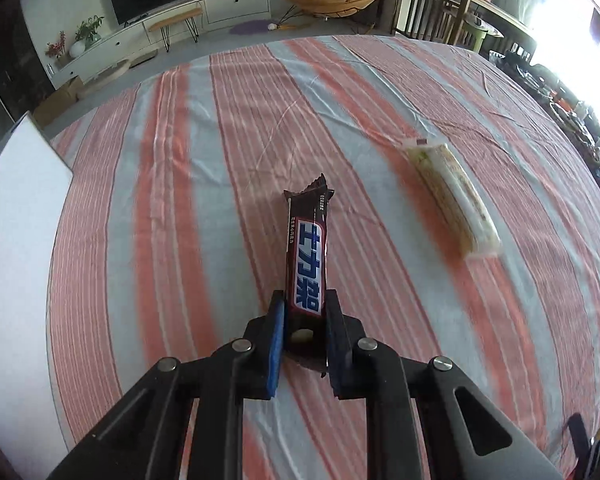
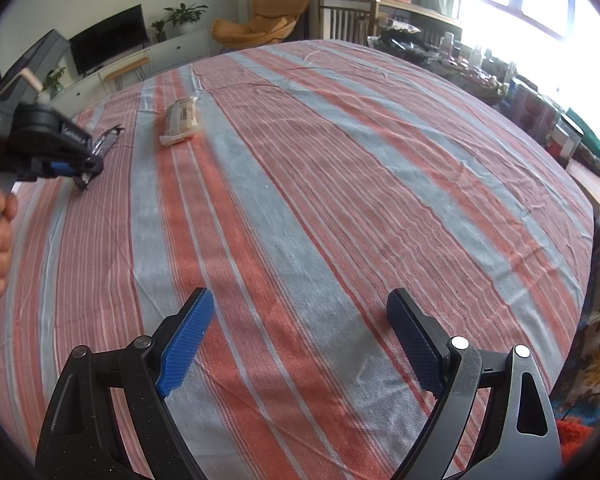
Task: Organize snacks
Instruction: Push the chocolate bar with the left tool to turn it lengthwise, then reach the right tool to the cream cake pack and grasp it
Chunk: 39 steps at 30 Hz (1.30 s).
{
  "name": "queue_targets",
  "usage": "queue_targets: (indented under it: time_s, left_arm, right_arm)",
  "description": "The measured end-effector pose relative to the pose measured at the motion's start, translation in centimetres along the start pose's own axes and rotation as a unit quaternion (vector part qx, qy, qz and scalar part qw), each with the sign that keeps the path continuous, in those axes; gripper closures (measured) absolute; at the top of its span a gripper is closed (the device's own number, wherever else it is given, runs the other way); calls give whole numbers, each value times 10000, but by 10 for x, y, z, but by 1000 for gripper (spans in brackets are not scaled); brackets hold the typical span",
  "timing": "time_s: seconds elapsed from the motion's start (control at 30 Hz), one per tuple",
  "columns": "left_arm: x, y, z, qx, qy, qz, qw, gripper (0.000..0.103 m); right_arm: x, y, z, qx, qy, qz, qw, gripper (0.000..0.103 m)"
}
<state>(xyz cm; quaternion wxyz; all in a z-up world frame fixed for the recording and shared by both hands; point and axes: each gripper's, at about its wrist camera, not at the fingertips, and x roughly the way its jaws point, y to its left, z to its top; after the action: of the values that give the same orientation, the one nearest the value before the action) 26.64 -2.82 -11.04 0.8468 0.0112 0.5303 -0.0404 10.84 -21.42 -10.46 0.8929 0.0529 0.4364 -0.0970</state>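
My left gripper (image 1: pixel 305 300) is shut on a dark brown chocolate bar (image 1: pixel 308 252) with blue and white lettering, held by its near end just above the striped tablecloth (image 1: pixel 180 184). A pale yellow wrapped snack (image 1: pixel 452 196) lies on the cloth to the right of it. In the right wrist view the left gripper (image 2: pixel 84 168) shows at the far left with the bar (image 2: pixel 106 140) in it, and the pale snack (image 2: pixel 182 120) lies beyond. My right gripper (image 2: pixel 300 304) is open and empty above the cloth.
A white board or box (image 1: pixel 16 240) stands at the table's left edge. Cluttered items (image 2: pixel 540 120) line the right side by the window. A TV stand, plants and an orange chair are beyond the table.
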Motion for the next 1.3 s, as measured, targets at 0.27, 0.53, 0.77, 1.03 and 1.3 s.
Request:
queue_targets:
  time_s: [0.27, 0.53, 0.77, 1.03, 1.3]
  left_arm:
    - [-45, 14, -86, 205, -239, -159, 9994, 85]
    - [-50, 22, -116, 60, -620, 7, 9981, 13]
    - [-44, 30, -121, -147, -769, 156, 9968, 0]
    - [-44, 32, -122, -60, -769, 135, 9969, 0]
    - [-44, 33, -123, -95, -830, 126, 9964, 0]
  right_arm:
    - [0, 0, 0, -4, -1, 4, 10000, 12]
    - [1, 0, 0, -5, -4, 7, 10000, 12]
    - [1, 0, 0, -4, -6, 5, 10000, 12]
    - [1, 0, 0, -7, -7, 8, 10000, 12]
    - [1, -6, 1, 95, -5, 120, 9999, 12]
